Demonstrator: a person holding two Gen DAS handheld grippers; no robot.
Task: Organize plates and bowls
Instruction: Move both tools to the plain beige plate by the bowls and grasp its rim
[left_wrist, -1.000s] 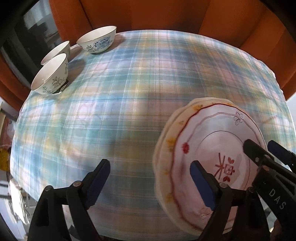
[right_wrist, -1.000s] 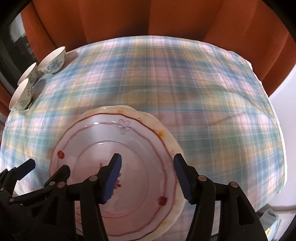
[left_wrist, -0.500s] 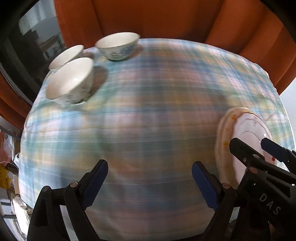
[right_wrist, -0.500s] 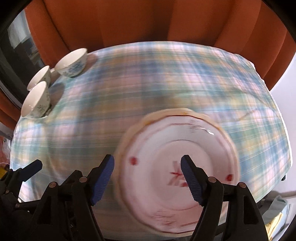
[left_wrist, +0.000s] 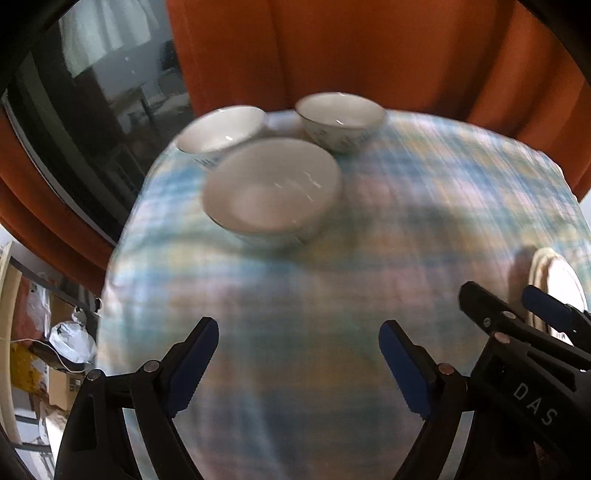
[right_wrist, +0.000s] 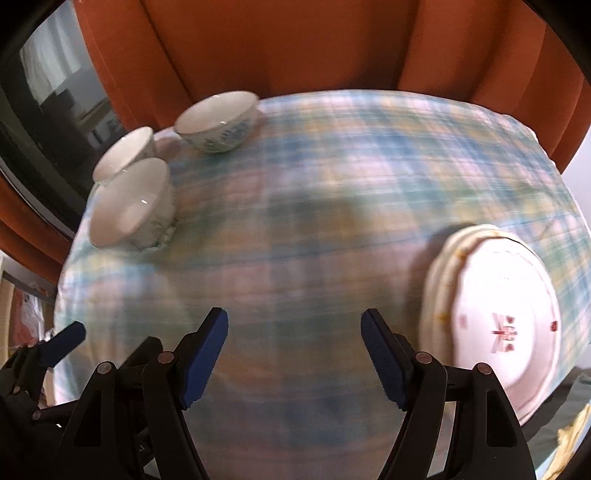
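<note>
Both sets of jaws are gaping wide over bare cloth: the left gripper (left_wrist: 299, 363) and right gripper (right_wrist: 294, 356) are gripping nothing. Off the right gripper's right side, the stack of scalloped white plates with red markings (right_wrist: 498, 317) is sitting on the soft plaid tablecloth (right_wrist: 314, 221). Farther off, three glossy white porcelain bowls (left_wrist: 271, 190) are clustering by the orange curtain (left_wrist: 369, 48)

Left gripper (left_wrist: 297, 363), bottom of frame: jaws spread wide, nothing between them. Three white bowls clustered at upper centre on the plaid tablecloth (left_wrist: 295, 314): nearest bowl (left_wrist: 271, 194), blurred; rear-left bowl (left_wrist: 221, 133); rear-right bowl (left_wrist: 340, 120). Stacked plates (left_wrist: 554, 280) at right edge, partly hidden behind the right gripper (left_wrist: 517, 310).
</note>
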